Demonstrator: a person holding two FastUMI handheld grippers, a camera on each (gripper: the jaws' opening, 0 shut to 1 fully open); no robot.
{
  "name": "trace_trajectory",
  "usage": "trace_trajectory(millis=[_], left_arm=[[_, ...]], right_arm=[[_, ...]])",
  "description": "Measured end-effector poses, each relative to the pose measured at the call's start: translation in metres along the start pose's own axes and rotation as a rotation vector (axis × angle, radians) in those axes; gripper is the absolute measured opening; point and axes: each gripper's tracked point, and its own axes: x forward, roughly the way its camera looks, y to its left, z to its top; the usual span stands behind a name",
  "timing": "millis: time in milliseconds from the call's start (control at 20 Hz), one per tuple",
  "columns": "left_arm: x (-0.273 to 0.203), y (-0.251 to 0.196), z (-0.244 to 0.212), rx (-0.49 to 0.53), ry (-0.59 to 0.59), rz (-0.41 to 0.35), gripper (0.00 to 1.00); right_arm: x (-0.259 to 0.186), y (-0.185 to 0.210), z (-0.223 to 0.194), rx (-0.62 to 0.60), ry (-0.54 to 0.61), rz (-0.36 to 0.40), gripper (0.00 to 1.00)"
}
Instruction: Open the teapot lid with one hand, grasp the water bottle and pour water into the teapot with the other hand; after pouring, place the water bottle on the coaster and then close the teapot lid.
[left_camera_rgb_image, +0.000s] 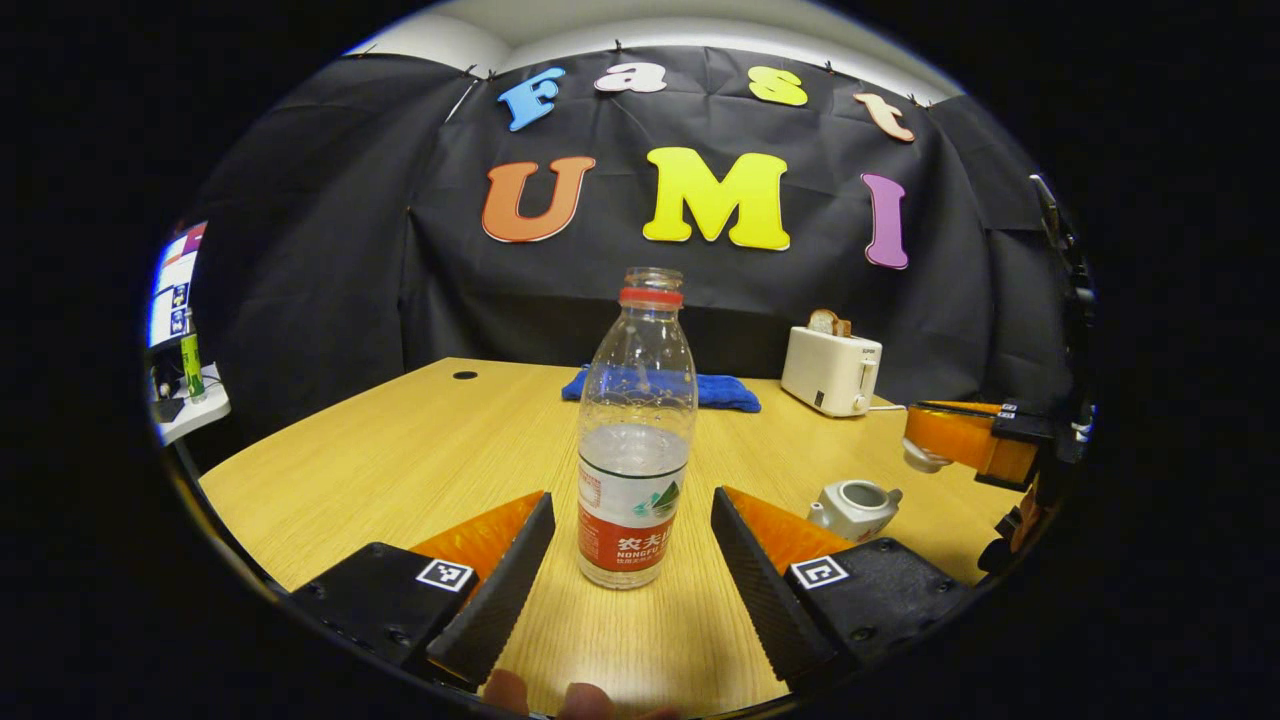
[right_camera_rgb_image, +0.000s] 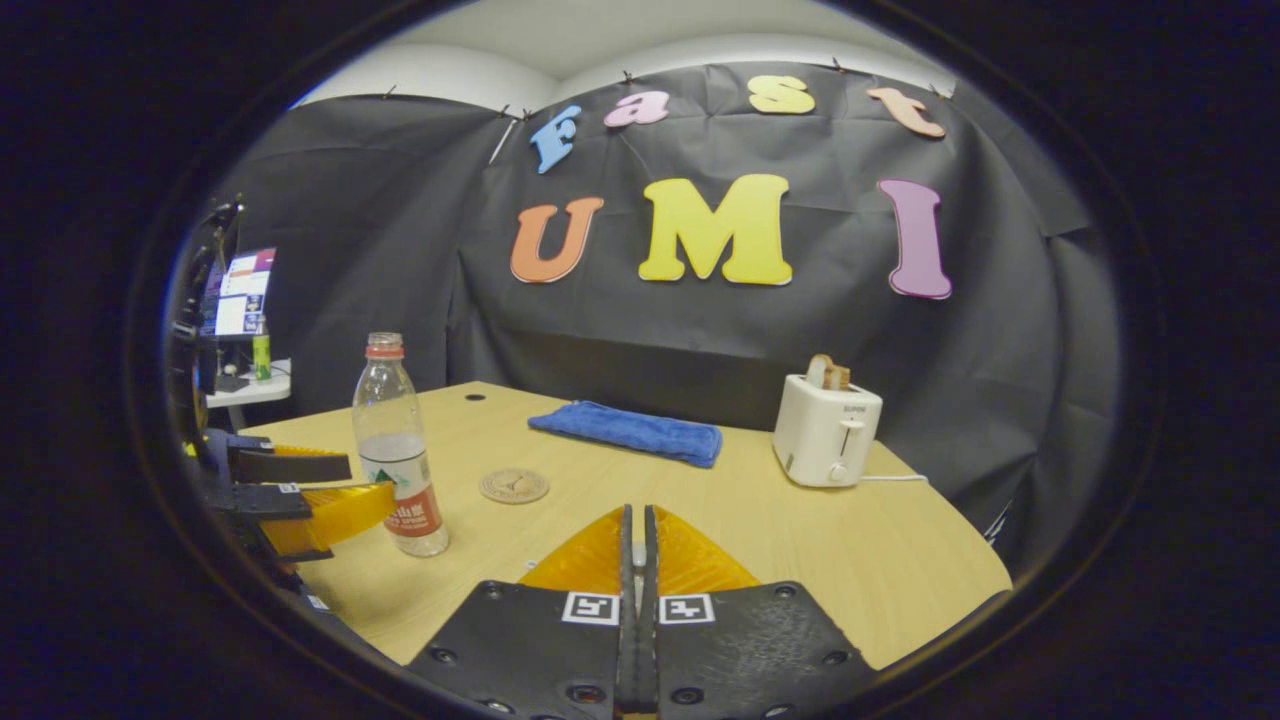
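Observation:
An uncapped water bottle (left_camera_rgb_image: 636, 450), partly filled and with a red label, stands upright on the wooden table (left_camera_rgb_image: 400, 470). My left gripper (left_camera_rgb_image: 632, 500) is open, one finger on each side of the bottle's lower half with a gap on both sides. The white teapot (left_camera_rgb_image: 855, 505) sits to the right with its top uncovered. Above it my right gripper (left_camera_rgb_image: 925, 445) holds the small white lid (left_camera_rgb_image: 920, 458). In the right gripper view that gripper (right_camera_rgb_image: 637, 515) is shut, a sliver of white lid (right_camera_rgb_image: 637, 553) between its fingers. The bottle (right_camera_rgb_image: 398, 450) and a round coaster (right_camera_rgb_image: 514, 486) stand to its left.
A folded blue towel (right_camera_rgb_image: 630, 430) lies at the back of the table. A white toaster (right_camera_rgb_image: 826, 430) with bread in it stands at the back right, its cord trailing right. A side shelf with a screen (right_camera_rgb_image: 240, 292) is at far left.

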Motion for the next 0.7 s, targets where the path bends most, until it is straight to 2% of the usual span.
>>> trace_trajectory(millis=[200, 450, 700], left_arm=[[0.015, 0.004, -0.002, 0.002, 0.004, 0.015, 0.99], [0.026, 0.004, -0.005, 0.009, 0.013, 0.013, 0.88], [0.031, 0.003, -0.007, 0.094, 0.027, 0.034, 0.78]], right_arm=[[-0.013, -0.009, -0.002, -0.004, 0.002, -0.008, 0.0], [-0.026, -0.026, -0.012, 0.025, 0.021, -0.026, 0.0], [-0.037, -0.045, -0.016, 0.039, 0.026, -0.05, 0.0]])
